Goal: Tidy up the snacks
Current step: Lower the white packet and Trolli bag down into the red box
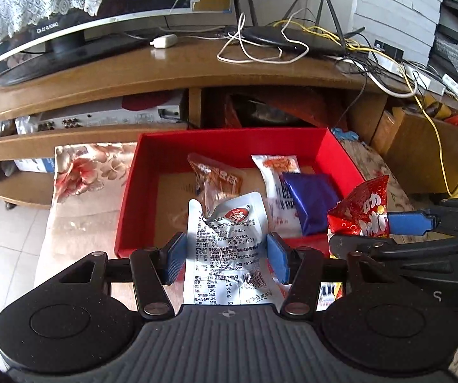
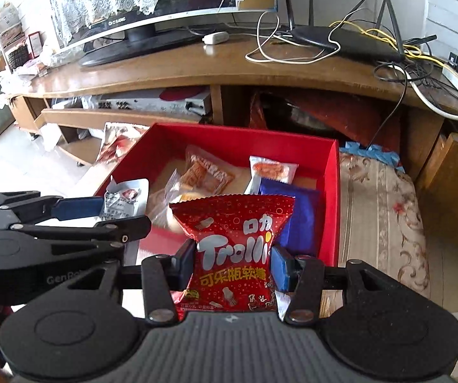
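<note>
The left hand-held gripper [image 1: 225,257] is clamping a silver snack pouch [image 1: 229,255] between its blue pads, with the pouch standing upright and its printed label facing the camera. The right hand-held gripper [image 2: 232,263] is holding a red Trolli candy bag [image 2: 233,255] in the same manner, its jaws set narrow against the bag's sides. Both grippers are hanging side by side, the right one appearing at the right edge of the left wrist view with the red bag projecting from its tip. Directly ahead of and below both grippers, a red box [image 1: 126,198] is sitting open on a floral-patterned surface [image 2: 382,198]. Inside the box, ahead of the held pouches, an orange clear-wrapped snack [image 1: 216,175], a white packet [image 1: 277,172] and a blue foil packet [image 1: 312,201] are lying flat, the blue packet overlapping the white one. Beyond the box, a wooden TV stand [image 1: 181,67] is carrying a monitor [image 1: 79,9], a black router [image 1: 293,40] and loose cables.
</note>
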Action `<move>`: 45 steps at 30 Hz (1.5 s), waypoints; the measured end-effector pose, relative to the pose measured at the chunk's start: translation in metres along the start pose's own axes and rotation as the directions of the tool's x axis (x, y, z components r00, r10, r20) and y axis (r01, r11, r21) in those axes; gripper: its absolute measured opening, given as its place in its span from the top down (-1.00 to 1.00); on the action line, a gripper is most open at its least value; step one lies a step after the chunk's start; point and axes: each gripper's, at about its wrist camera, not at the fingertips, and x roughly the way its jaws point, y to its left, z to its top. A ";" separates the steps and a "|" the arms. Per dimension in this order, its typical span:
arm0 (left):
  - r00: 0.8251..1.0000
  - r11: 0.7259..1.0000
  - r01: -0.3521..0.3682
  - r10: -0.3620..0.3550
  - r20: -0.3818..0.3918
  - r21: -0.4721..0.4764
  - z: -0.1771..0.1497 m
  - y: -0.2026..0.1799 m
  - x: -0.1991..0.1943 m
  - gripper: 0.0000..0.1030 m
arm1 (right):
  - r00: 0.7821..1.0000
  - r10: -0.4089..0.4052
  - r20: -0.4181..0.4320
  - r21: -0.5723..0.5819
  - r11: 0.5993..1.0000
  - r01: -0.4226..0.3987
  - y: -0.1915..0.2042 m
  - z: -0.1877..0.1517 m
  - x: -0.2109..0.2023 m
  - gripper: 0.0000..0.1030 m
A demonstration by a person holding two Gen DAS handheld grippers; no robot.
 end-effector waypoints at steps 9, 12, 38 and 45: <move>1.000 1.000 -0.024 0.024 0.008 0.005 0.020 0.001 0.021 -0.19 | 1.000 -0.024 0.006 0.008 1.000 0.024 -0.007 0.020 0.020 0.07; 1.000 1.000 -0.030 0.030 0.006 0.000 0.025 0.003 0.029 -0.18 | 1.000 -0.026 0.006 0.011 1.000 0.026 -0.010 0.026 0.027 0.07; 0.995 0.996 -0.084 0.083 -0.047 -0.026 0.035 0.017 0.074 -0.16 | 0.999 -0.046 -0.024 -0.019 0.999 0.045 -0.009 0.041 0.078 0.07; 0.993 0.995 -0.097 0.095 -0.066 -0.031 0.034 0.021 0.083 -0.16 | 0.998 -0.044 -0.039 -0.024 0.999 0.043 -0.008 0.042 0.089 0.07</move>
